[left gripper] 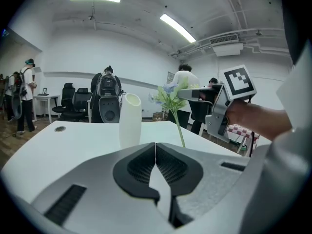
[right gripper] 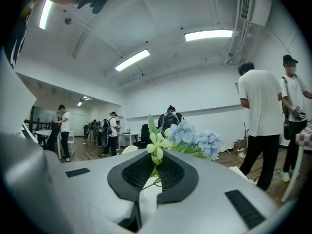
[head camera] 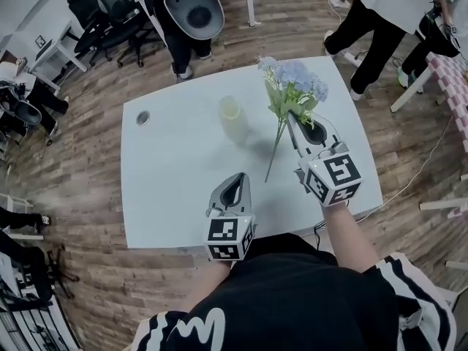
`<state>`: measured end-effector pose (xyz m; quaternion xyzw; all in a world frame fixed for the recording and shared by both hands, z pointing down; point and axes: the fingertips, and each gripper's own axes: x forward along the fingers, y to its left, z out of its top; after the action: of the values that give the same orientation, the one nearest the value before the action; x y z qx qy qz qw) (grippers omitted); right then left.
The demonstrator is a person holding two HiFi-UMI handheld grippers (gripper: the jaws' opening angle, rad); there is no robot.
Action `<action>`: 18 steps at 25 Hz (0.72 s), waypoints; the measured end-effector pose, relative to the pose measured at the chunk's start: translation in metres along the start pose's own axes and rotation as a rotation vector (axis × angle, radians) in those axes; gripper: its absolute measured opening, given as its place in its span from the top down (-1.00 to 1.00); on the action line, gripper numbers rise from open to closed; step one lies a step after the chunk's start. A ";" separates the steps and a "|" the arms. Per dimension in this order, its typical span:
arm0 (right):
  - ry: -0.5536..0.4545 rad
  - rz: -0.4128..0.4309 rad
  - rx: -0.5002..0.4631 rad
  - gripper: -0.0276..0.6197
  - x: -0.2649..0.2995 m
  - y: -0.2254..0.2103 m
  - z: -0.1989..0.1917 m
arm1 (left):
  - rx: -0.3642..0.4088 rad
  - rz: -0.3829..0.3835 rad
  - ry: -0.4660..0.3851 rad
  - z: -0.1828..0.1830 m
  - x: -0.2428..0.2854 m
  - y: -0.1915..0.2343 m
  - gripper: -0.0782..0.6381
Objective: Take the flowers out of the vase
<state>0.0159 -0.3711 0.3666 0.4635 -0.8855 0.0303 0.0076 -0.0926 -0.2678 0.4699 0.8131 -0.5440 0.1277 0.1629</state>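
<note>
A bunch of pale blue and white artificial flowers [head camera: 294,85] with green leaves is out of the vase, and my right gripper [head camera: 291,114] is shut on its stem. The long stem [head camera: 273,152] hangs down toward the white table [head camera: 168,196]. In the right gripper view the blooms [right gripper: 191,136] rise just past the shut jaws [right gripper: 156,161]. The pale cream vase [head camera: 231,115] stands upright and empty at the table's middle, left of the flowers. My left gripper [head camera: 239,176] is shut on nothing at the near edge, and its view shows the vase [left gripper: 129,120] straight ahead.
A round cable hole [head camera: 142,118] sits near the table's far left corner. Office chairs [head camera: 110,17] stand beyond the far left side. People [head camera: 380,20] stand past the far right corner. A cable [head camera: 417,174] runs over the wooden floor on the right.
</note>
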 end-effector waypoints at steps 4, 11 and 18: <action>0.025 0.002 0.006 0.83 0.003 0.006 -0.012 | -0.005 0.004 -0.003 -0.002 -0.004 0.004 0.76; 0.070 0.011 0.031 0.83 0.008 0.009 -0.037 | -0.008 0.008 -0.002 -0.005 -0.006 0.005 0.76; 0.107 0.009 0.032 0.83 0.013 0.011 -0.055 | -0.016 0.023 0.000 -0.008 -0.010 0.012 0.76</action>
<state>-0.0012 -0.3718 0.4220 0.4575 -0.8852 0.0695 0.0475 -0.1077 -0.2602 0.4744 0.8054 -0.5544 0.1254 0.1681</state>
